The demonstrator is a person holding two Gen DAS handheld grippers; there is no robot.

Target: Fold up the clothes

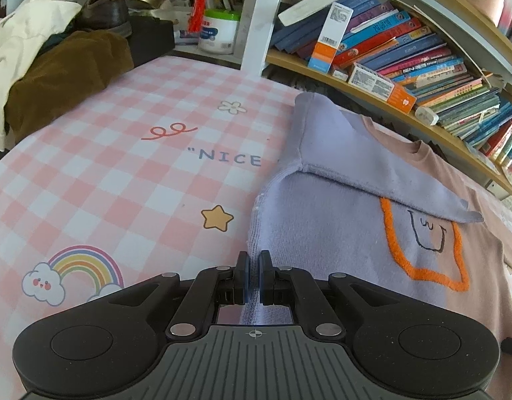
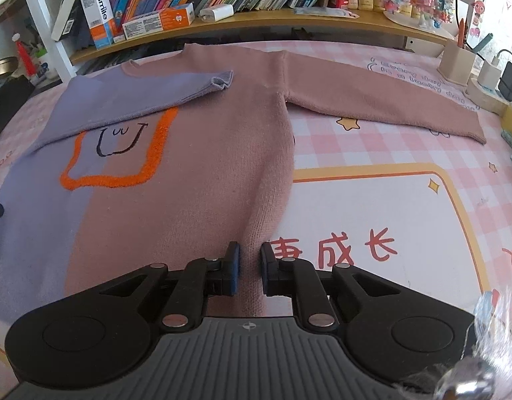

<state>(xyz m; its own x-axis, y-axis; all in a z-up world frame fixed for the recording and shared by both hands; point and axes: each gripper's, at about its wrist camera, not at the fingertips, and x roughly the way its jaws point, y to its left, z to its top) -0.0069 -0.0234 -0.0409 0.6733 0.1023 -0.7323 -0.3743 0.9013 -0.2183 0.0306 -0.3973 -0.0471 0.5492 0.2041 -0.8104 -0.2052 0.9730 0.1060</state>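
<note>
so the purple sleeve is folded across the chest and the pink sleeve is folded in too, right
Not quite. The purple sleeve is folded across the chest of the sweater, but the pink sleeve is not folded in: it lies stretched out flat on the checked mat. The right wrist view shows this.

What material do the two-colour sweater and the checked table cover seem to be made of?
The sweater looks like soft knitted yarn, matt and slightly fuzzy: fine vertical knit rows and a ribbed cuff show. Its orange outline looks like thicker, fluffier yarn. The table cover seems a smooth printed sheet, perhaps plastic or coated cloth; its weave is not visible.
</note>
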